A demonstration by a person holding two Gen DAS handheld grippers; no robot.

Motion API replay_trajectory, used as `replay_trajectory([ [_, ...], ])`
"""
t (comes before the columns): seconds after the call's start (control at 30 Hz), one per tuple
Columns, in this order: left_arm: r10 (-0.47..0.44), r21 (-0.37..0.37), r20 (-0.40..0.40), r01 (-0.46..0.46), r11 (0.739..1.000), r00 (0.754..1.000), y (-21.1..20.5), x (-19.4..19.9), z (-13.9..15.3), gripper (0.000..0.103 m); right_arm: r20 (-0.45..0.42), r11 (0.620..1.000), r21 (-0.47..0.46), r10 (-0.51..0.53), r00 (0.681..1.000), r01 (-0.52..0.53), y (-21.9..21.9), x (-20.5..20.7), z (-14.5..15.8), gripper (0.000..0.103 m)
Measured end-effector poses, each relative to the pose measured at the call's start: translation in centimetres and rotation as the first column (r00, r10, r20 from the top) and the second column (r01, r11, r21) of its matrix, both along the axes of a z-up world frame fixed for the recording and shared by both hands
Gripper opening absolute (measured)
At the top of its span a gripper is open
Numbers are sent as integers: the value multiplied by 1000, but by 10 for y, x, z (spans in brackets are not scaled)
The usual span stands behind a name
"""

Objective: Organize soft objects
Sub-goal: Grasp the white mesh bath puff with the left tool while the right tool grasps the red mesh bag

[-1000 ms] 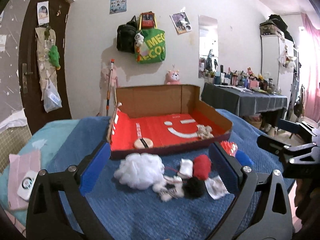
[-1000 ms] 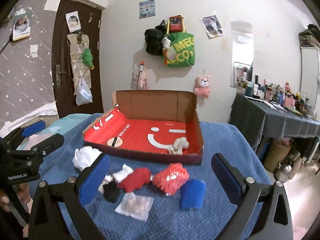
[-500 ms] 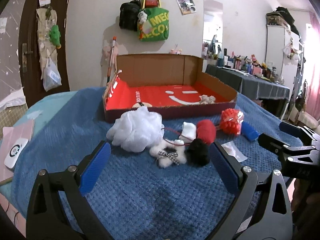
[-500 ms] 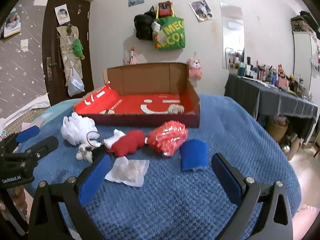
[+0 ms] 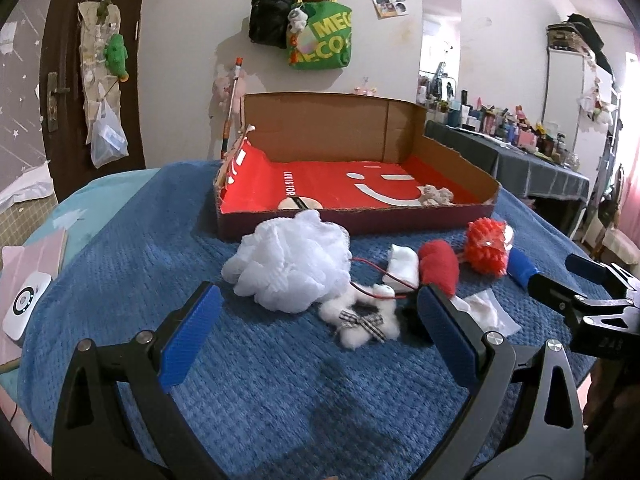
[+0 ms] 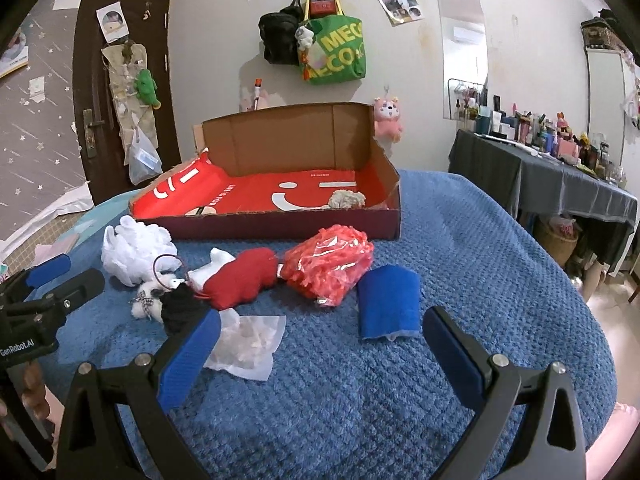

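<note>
Soft items lie in a row on the blue blanket before an open cardboard box [image 5: 460, 152] [image 6: 384, 168] with a red floor. They are a white bath pouf [image 5: 288, 264] [image 6: 134, 252], a small white plush with a checked bow [image 5: 362, 320] [image 6: 146, 300], a red plush [image 5: 440, 266] [image 6: 242, 280], a red-orange pompom [image 5: 486, 246] [image 6: 328, 262] and a blue cloth roll [image 5: 522, 268] [image 6: 388, 300]. A beige plush [image 5: 436, 196] [image 6: 347, 199] lies inside the box. My left gripper [image 5: 316, 332] stands open just short of the pouf and white plush. My right gripper [image 6: 320, 350] stands open just short of the blue roll.
A crumpled clear plastic wrapper [image 6: 248, 340] [image 5: 486, 312] and a black pompom [image 6: 182, 308] lie among the items. A white device [image 5: 26, 310] rests on a pink case at far left. A cluttered dark table [image 6: 560, 184] stands to the right.
Both grippers have dropped lower and drawn closer to the row of soft items, which now look larger. Both stay open. Nothing on the blanket has moved.
</note>
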State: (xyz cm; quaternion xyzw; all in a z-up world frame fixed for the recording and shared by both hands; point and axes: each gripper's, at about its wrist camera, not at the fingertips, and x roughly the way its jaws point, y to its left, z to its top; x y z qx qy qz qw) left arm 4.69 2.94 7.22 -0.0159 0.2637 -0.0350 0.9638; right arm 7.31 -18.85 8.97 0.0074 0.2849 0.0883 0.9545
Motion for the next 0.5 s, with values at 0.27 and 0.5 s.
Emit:
replay_trajectory([
  [0.27,18,10,-47,-18,1000,999,7,28,3,100,-23,1000,10,7,1000,-7,2,27,5,103],
  [0.5,21,4,-100,-20,1000,995,19,56,-1,100,-47,1000,3,8,999,-8,7,55,8,103],
])
